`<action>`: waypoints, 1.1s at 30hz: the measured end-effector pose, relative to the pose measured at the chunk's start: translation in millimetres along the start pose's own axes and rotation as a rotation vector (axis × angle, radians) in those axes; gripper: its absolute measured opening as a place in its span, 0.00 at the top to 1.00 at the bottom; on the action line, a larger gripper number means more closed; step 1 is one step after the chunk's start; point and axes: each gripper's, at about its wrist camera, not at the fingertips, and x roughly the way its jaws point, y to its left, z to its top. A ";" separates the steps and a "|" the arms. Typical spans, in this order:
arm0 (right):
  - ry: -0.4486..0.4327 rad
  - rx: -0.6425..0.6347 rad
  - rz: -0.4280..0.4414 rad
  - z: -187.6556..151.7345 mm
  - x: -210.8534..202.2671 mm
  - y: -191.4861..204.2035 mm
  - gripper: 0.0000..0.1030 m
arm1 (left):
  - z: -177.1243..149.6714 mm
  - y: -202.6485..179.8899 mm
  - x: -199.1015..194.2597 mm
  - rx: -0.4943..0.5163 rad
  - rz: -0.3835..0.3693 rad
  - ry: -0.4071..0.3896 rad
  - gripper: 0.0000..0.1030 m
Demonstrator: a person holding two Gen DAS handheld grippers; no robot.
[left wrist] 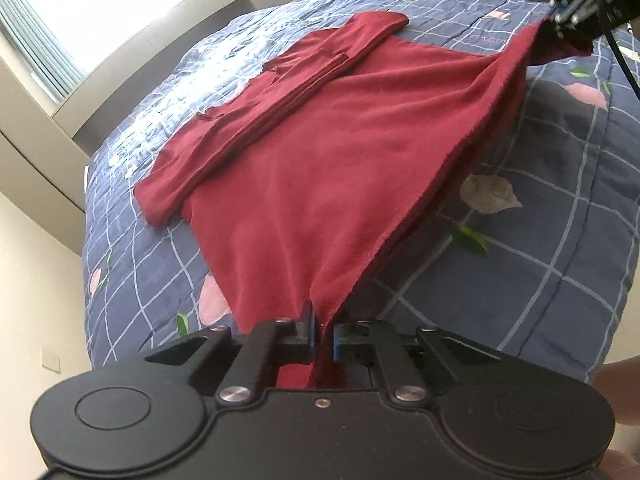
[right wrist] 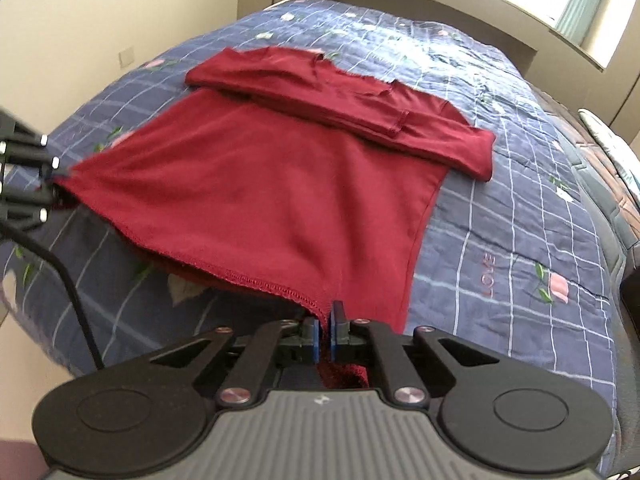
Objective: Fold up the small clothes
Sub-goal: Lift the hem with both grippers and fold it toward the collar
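- Nearest the left wrist camera, the left gripper (left wrist: 325, 330) has its fingers pinched on one hem corner of the red top (left wrist: 332, 140); the cloth rises off the bed there
- right gripper (right wrist: 325, 330) likewise clamps the other hem corner; the hem hangs stretched between the two
- sleeves lie folded across the top's far end, flat on the blue checked quilt (right wrist: 500, 216); a window (left wrist: 60, 20) stands beyond the bed

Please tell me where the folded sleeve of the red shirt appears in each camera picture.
Left wrist view: the folded sleeve lies upper left of centre, running diagonally.
Right wrist view: the folded sleeve lies above centre, across the far part.
Shared landmark: the blue checked quilt.
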 end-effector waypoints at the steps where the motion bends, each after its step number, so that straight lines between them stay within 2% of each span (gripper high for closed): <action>1: 0.008 -0.006 -0.001 -3.2 -2.3 1.0 0.95 | 0.6 0.6 -2.3 -0.005 -0.008 -0.005 0.94; 7: 0.045 -0.006 0.009 -13.8 -22.1 4.5 0.96 | 2.5 5.2 -23.1 -0.014 -0.036 -0.032 0.95; 12: 0.096 0.016 0.045 -22.9 -31.7 6.9 0.95 | 2.8 9.5 -40.9 -0.064 -0.090 -0.013 0.95; 15: 0.088 0.069 0.056 -20.6 -33.4 -2.0 0.95 | 0.2 10.3 -50.5 -0.120 -0.125 0.012 0.94; 18: 0.052 0.114 0.057 -7.3 -32.3 -15.7 0.95 | 0.2 15.2 -53.7 -0.191 -0.130 0.026 0.93; 25: -0.075 0.109 0.033 58.0 -17.0 -53.0 0.94 | 22.3 51.7 -38.7 -0.364 -0.105 0.046 0.89; 29: -0.155 0.089 0.016 104.2 7.1 -82.7 0.94 | 50.8 85.3 -24.2 -0.409 -0.057 -0.012 0.89; 33: -0.217 0.060 0.010 154.3 42.8 -114.6 0.94 | 95.5 122.5 2.8 -0.468 -0.018 -0.061 0.87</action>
